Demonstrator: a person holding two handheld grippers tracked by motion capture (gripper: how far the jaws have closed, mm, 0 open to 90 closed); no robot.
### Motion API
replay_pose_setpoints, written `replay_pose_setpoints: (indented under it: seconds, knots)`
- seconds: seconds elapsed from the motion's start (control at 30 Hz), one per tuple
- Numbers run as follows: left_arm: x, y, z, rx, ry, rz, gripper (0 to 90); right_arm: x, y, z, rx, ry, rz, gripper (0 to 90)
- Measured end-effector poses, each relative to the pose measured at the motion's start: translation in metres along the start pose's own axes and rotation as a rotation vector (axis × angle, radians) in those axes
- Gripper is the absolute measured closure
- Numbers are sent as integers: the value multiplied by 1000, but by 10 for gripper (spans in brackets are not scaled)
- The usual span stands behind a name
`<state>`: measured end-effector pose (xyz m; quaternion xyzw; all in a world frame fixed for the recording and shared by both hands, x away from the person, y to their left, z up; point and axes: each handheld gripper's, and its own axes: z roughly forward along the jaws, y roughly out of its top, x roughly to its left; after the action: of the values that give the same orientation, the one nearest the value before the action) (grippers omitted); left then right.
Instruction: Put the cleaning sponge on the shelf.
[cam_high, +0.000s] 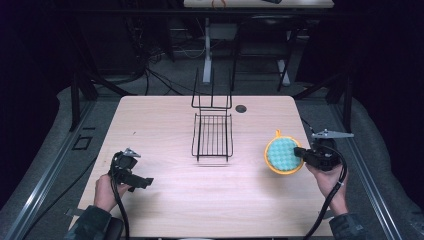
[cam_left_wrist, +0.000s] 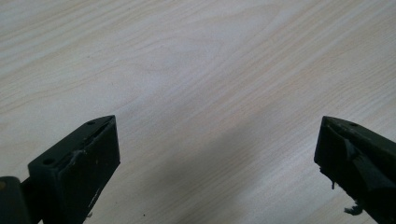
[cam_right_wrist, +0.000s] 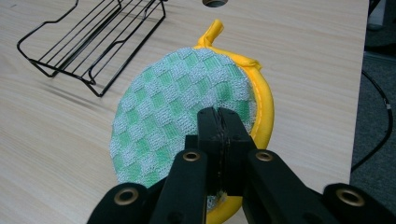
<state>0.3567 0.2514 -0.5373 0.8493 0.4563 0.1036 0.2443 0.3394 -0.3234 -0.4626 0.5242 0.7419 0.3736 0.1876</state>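
At about four o'clock on the desk (cam_high: 165, 115), the round green-checked pot holder (cam_high: 282, 154) with its yellow rim sat tilted, its near edge pinched between the closed jaws of the right gripper (cam_right_wrist: 219, 122). The wire rack (cam_high: 212, 135) stood well apart toward twelve o'clock. The left gripper (cam_left_wrist: 217, 158) hung at eight o'clock, jaws wide open over bare wood. With so thin a bite on soft cloth, the holder could probably slip free or flop if swung quickly.

Green-checked pot holder (cam_right_wrist: 173, 112) with yellow rim, black wire rack (cam_high: 212, 136)
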Motion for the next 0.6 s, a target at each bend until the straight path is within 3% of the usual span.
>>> replay_pose_setpoints:
  seconds: [0.6]
  knots:
    - [0,0,1,1,1,1,2,23,21,15,-11,49,-56,890]
